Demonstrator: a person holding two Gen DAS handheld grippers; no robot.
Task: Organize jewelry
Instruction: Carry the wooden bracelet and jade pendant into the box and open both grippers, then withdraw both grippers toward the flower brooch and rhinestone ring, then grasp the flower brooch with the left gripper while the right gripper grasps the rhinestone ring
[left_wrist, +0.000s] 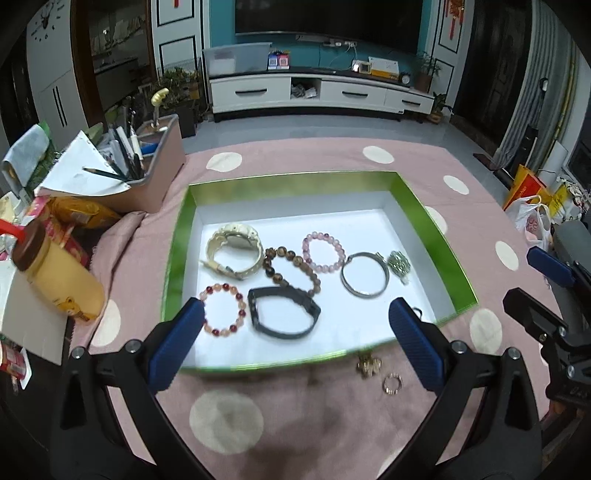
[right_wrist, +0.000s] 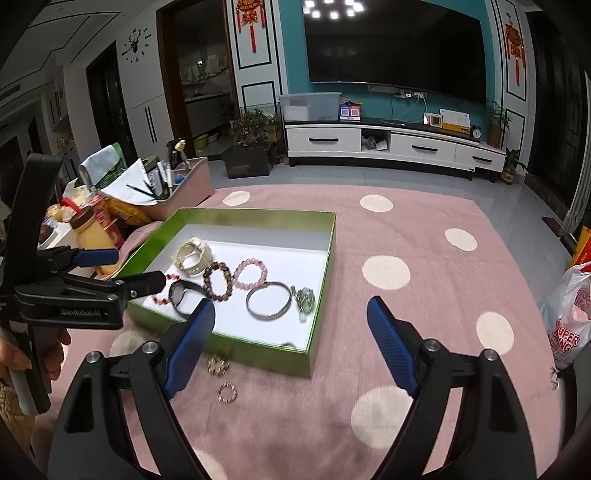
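A green box (left_wrist: 177, 236) (right_wrist: 321, 266) with a white floor lies on the pink dotted cloth. Inside are a cream watch (left_wrist: 236, 247), several bead bracelets (left_wrist: 223, 310), a black band (left_wrist: 284, 312), a silver bangle (left_wrist: 364, 275) (right_wrist: 269, 300) and a green stone piece (left_wrist: 399, 264). Outside the near wall lie a gold ornament (left_wrist: 367, 363) (right_wrist: 218, 364) and a small ring (left_wrist: 392, 384) (right_wrist: 226, 392). My left gripper (left_wrist: 295, 314) is open and empty above the box's near edge. My right gripper (right_wrist: 291, 314) is open and empty, right of the box.
At the left stand a pink organizer with pens and paper (left_wrist: 147, 177), snack packets and a yellow bottle with a brown cap (left_wrist: 59, 273). A plastic bag (right_wrist: 569, 325) sits at the cloth's right edge. A TV stand (right_wrist: 391, 144) is across the floor.
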